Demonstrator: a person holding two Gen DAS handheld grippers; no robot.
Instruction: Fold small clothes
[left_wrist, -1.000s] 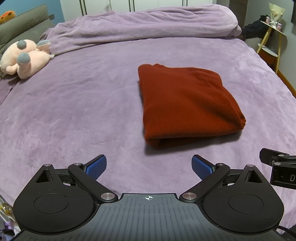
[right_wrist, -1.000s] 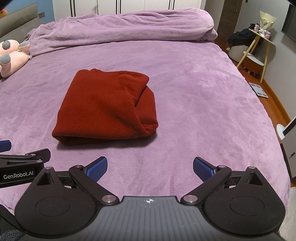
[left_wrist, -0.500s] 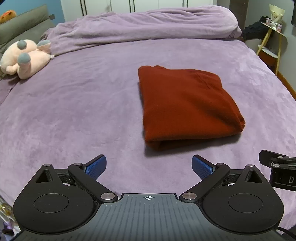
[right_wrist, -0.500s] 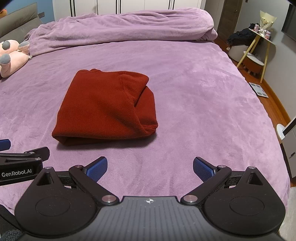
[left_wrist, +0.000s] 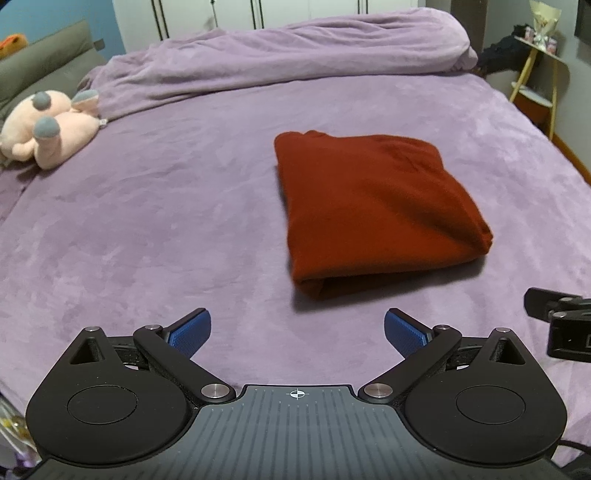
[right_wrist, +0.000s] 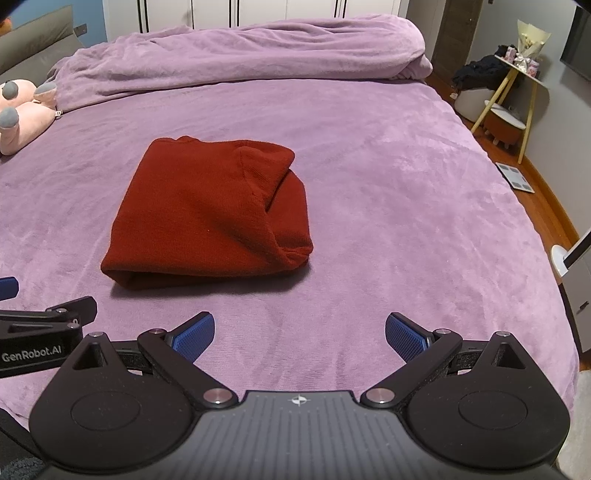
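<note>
A dark red garment lies folded into a thick rectangle on the purple bed cover; it also shows in the right wrist view. My left gripper is open and empty, held just short of the garment's near edge. My right gripper is open and empty, a little nearer than the garment and to its right. Each gripper's body shows at the edge of the other's view.
A pink plush toy lies at the far left of the bed. A bunched purple duvet runs along the far side. A yellow-legged side table and stool stand on the floor at right.
Both grippers have stayed open. The views have shifted only slightly, with the garment sitting a touch higher in the left wrist frame.
</note>
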